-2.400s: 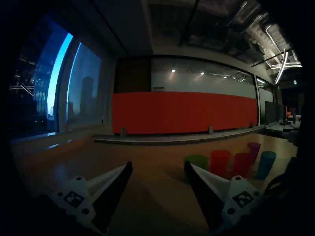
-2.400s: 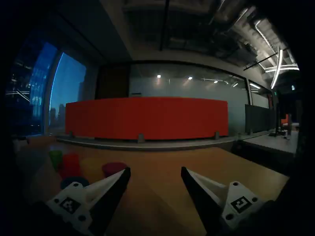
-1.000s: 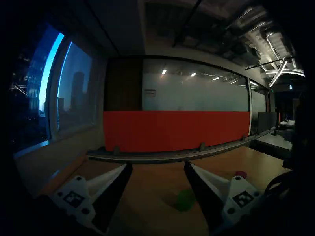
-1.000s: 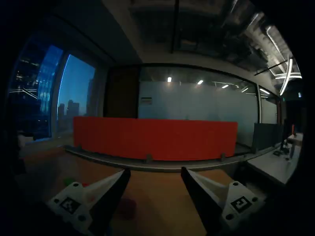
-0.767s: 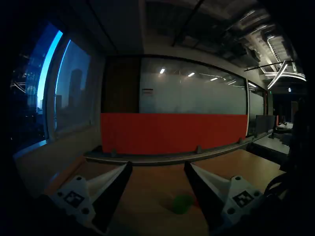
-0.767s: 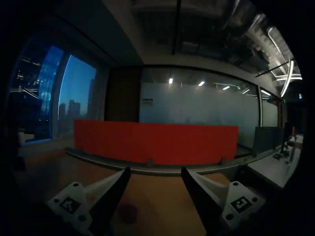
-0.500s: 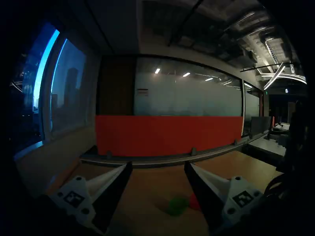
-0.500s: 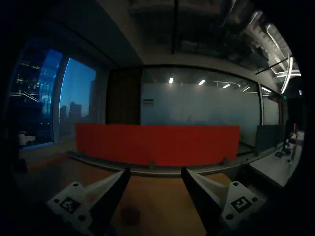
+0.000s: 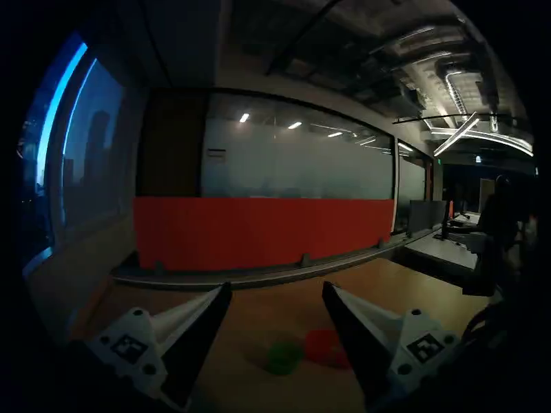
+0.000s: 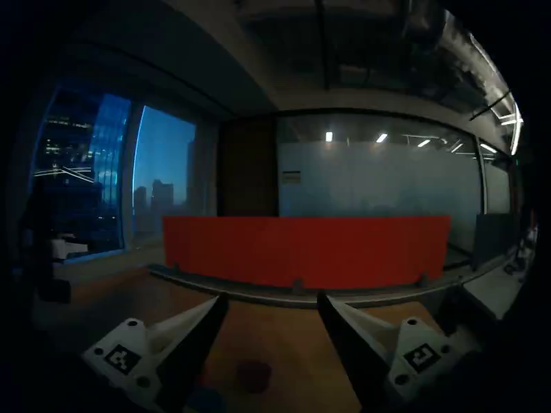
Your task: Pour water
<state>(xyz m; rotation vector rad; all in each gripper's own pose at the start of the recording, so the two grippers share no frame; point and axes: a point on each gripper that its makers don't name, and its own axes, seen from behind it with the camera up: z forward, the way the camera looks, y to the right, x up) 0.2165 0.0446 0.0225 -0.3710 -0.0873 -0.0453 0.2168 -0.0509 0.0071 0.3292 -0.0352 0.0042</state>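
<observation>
The room is dim. In the left gripper view my left gripper (image 9: 275, 303) is open above the wooden table (image 9: 268, 313), with nothing between its fingers. Below and ahead of it stand a green cup (image 9: 283, 356) and a red cup (image 9: 324, 346), seen from above. In the right gripper view my right gripper (image 10: 272, 310) is open and empty, held high over the table (image 10: 289, 344). A dark purple cup (image 10: 254, 376) sits below between its fingers, and a blue cup rim (image 10: 206, 399) peeks out by the left finger.
An orange-red divider panel (image 9: 262, 230) runs along the table's far edge, with a frosted glass wall behind it. Large windows (image 10: 162, 193) on the left look out on a dusk skyline. More desks (image 9: 444, 244) stand to the right.
Both grippers have risen and swung, so the cups now lie lower in each view. The red cup has come into the left gripper view beside the green one. Both grippers stayed open.
</observation>
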